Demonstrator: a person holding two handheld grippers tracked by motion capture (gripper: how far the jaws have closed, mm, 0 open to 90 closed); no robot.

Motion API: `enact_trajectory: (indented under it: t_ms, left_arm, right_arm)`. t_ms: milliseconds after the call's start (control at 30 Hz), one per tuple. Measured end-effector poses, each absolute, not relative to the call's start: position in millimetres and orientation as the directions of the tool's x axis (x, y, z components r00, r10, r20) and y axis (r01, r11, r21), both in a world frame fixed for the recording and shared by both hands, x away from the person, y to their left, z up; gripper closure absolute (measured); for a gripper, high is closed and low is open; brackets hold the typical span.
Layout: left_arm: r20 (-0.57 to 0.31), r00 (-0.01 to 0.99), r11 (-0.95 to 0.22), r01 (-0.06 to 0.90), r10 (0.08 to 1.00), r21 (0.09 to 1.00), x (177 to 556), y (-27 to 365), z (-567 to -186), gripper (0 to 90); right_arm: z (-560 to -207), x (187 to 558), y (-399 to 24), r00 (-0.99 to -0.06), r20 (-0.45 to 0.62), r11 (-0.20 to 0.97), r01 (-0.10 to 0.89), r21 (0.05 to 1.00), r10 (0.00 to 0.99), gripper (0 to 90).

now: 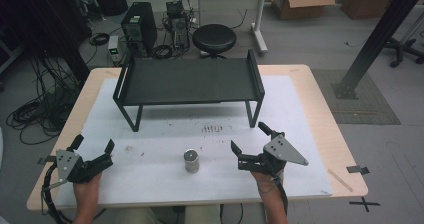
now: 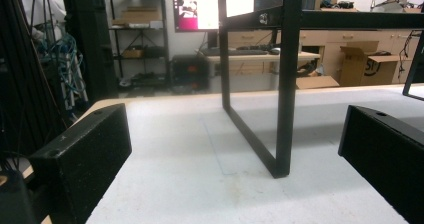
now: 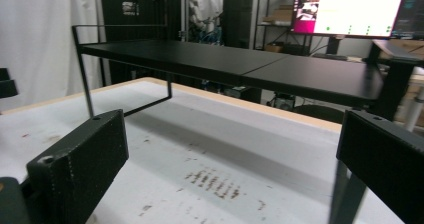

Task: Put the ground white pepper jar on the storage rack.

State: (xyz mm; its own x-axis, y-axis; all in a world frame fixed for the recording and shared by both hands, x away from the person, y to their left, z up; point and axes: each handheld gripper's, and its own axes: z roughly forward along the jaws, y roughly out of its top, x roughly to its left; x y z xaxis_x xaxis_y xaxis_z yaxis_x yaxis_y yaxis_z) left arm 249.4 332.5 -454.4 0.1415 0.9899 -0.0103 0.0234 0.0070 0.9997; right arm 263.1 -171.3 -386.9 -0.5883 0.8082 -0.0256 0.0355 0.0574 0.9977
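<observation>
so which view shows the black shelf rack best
The high view: the whole black shelf rack shows there, top, side rails and legs, standing on the white mat beyond the small metal can. The right gripper view shows its top edge-on from low down. The left gripper view shows a leg frame.

Grey floor (image 1: pixel 310 39), black stool (image 1: pixel 214 39)

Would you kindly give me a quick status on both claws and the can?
Left claw open, empty. Right claw open, empty. Small metal can upright on white mat, between them, untouched. Black shelf rack behind; nothing blocking.
</observation>
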Motion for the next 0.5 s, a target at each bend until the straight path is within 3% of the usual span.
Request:
enact_trajectory:
  t_ms: [500]
  left_arm:
    - [-0.009, 0.142, 0.006, 0.025, 0.990, 1.000, 249.5, 332.5, -454.3, 0.8]
  right_arm:
    - [-392.9, 261.4, -135.0, -0.677, -0.020, 0.092, 0.070, 0.993, 0.736, 0.0]
